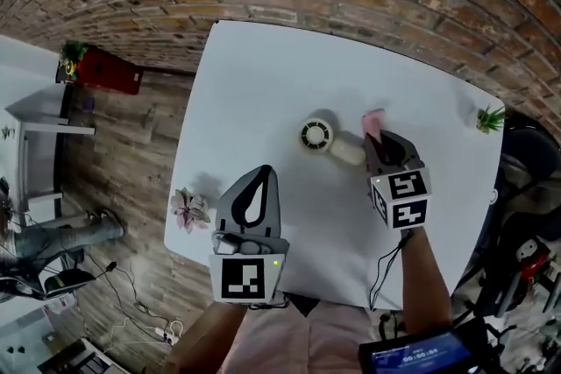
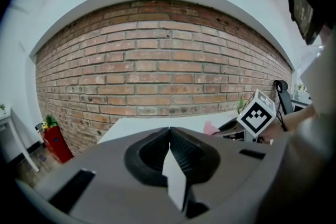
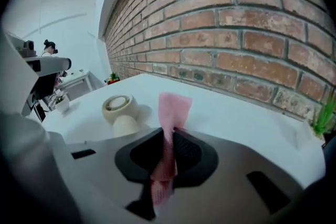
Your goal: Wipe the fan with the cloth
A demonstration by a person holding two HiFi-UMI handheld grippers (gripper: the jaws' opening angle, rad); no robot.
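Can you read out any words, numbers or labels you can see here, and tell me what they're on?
On the screen at the head view's bottom edge: a row of digits like a timer, too small to read.
On the cubes of the left gripper and the right gripper: black-and-white square patterns, no letters.
On the fan and the cloth: no print visible.

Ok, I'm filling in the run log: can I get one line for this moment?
right gripper: shut on pink mesh cloth | left gripper: shut, empty | small cream round fan: on white table, apart from cloth
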